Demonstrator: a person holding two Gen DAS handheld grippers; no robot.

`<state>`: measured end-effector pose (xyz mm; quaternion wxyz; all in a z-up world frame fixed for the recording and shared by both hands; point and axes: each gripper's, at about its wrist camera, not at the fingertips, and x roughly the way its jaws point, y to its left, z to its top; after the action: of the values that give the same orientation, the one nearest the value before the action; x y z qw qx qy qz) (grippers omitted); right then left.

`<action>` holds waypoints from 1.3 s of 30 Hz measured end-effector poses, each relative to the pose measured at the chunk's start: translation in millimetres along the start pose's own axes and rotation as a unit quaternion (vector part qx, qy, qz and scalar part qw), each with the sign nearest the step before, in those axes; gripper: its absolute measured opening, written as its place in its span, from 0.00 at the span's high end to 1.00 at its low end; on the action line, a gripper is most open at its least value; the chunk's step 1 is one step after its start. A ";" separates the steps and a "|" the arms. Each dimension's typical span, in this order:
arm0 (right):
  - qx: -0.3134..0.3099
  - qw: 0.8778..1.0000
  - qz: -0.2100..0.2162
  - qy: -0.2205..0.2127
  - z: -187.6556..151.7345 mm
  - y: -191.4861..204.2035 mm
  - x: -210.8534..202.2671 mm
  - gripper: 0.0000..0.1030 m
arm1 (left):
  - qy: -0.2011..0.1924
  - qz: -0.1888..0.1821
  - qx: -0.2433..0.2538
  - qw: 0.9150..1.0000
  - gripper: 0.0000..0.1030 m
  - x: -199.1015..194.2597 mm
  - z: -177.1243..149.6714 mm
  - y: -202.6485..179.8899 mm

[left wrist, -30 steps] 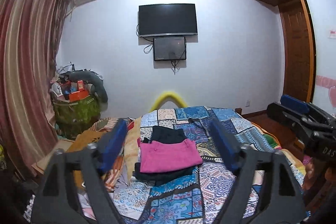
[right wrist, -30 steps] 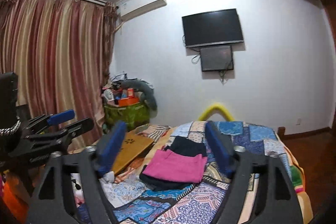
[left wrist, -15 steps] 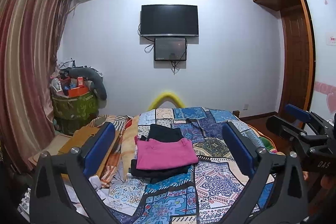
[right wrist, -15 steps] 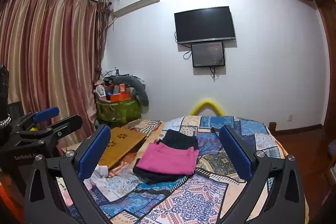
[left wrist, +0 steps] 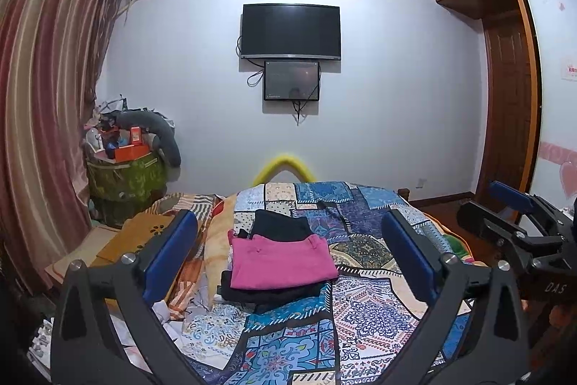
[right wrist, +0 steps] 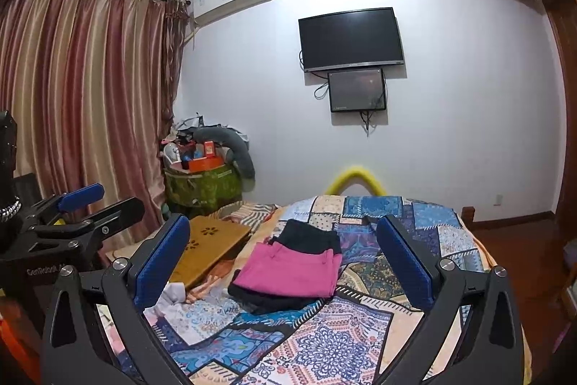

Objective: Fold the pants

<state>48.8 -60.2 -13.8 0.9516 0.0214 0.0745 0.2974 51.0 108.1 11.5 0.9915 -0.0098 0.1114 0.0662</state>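
Both empty & spread wide, left gripper (left wrist: 288, 255) & right gripper (right wrist: 285, 257) above bed (left wrist: 360, 313); pink pants (left wrist: 281, 262) look folded, likely next: grab another pair.

Home bedroom: quilted bed (left wrist: 360, 313), wall TV (left wrist: 290, 31), curtains (right wrist: 83, 89).

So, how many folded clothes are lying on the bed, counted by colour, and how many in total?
Pink: 1, the pink folded garment, on top of the stack.
Black: 2, the black garment under it and the black garment behind it.
Total: 3 on the patchwork bedspread; more layers may be hidden in the stack.
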 end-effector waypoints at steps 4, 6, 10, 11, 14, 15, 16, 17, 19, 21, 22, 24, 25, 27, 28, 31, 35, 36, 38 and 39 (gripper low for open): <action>0.001 1.000 -0.001 0.001 1.0 -0.1 -1.1 0.00 | 0.002 0.000 -0.002 1.000 0.00 3.3 -1.4 0.6; 0.003 1.000 -0.001 0.002 1.9 -0.7 -1.5 0.00 | 0.003 0.001 -0.003 1.000 0.00 4.4 -1.8 0.4; 0.004 1.000 -0.002 0.004 3.1 -0.8 -2.1 0.00 | 0.004 0.000 -0.003 1.000 0.00 5.0 -1.3 1.5; 0.005 1.000 -0.003 0.004 3.7 -1.0 -2.7 0.00 | 0.004 0.000 -0.004 1.000 0.00 4.9 -1.3 1.6; 0.006 1.000 -0.002 0.004 3.6 -1.4 -3.1 0.00 | 0.005 -0.001 -0.004 1.000 0.00 5.6 -1.6 1.3; 0.007 1.000 -0.002 0.004 3.7 -1.4 -3.2 0.00 | 0.005 -0.001 -0.004 1.000 0.00 6.1 -1.9 1.7; 0.007 1.000 -0.003 0.004 3.9 -1.6 -3.4 0.00 | 0.005 -0.001 -0.005 1.000 0.00 6.6 -2.4 1.6; 0.007 1.000 -0.003 0.003 4.0 -1.7 -3.6 0.00 | 0.006 -0.002 -0.005 1.000 0.00 6.7 -2.9 1.5; 0.007 1.000 -0.004 0.003 3.6 -1.9 -3.7 0.00 | 0.006 -0.002 -0.005 1.000 0.00 6.5 -3.0 1.6; 0.007 1.000 -0.004 0.003 3.9 -1.8 -4.2 0.00 | 0.005 -0.002 -0.005 1.000 0.00 6.5 -3.1 1.4; 0.007 1.000 -0.004 0.003 3.7 -1.7 -3.9 0.00 | 0.006 -0.002 -0.006 1.000 0.00 6.5 -2.8 1.4; 0.008 1.000 -0.003 0.002 4.0 -1.8 -3.9 0.00 | 0.006 -0.003 -0.006 1.000 0.00 7.4 -3.2 1.8; 0.008 1.000 -0.003 0.002 4.5 -1.8 -4.1 0.00 | 0.006 -0.002 -0.006 1.000 0.00 7.6 -3.1 2.0; 0.008 1.000 -0.003 0.002 4.0 -1.5 -4.0 0.00 | 0.007 -0.004 -0.007 1.000 0.00 7.7 -3.5 2.0; 0.008 1.000 -0.003 0.002 4.2 -1.5 -3.7 0.00 | 0.007 -0.005 -0.007 1.000 0.00 7.9 -4.0 1.9; 0.009 1.000 -0.002 0.000 4.4 -1.4 -4.4 0.00 | 0.007 -0.007 -0.006 1.000 0.00 7.3 -4.7 0.5; 0.009 1.000 -0.002 -0.001 4.6 -0.7 -4.9 0.00 | 0.006 -0.008 -0.003 1.000 0.00 6.8 -4.4 -1.6; 0.009 1.000 -0.002 -0.001 5.0 -0.4 -5.3 0.00 | 0.005 -0.008 -0.002 1.000 0.00 6.1 -4.4 -2.5; 0.009 1.000 -0.002 -0.002 5.5 0.4 -5.6 0.00 | 0.005 -0.008 -0.002 1.000 0.00 6.0 -4.1 -3.1; 0.009 1.000 -0.002 -0.002 5.3 0.3 -5.7 0.00 | 0.005 -0.008 -0.002 1.000 0.00 5.9 -4.1 -3.2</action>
<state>44.9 -63.1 -7.8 0.9522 0.0305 0.0758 0.2944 56.3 105.5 6.2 0.9915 -0.0135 0.1158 0.0585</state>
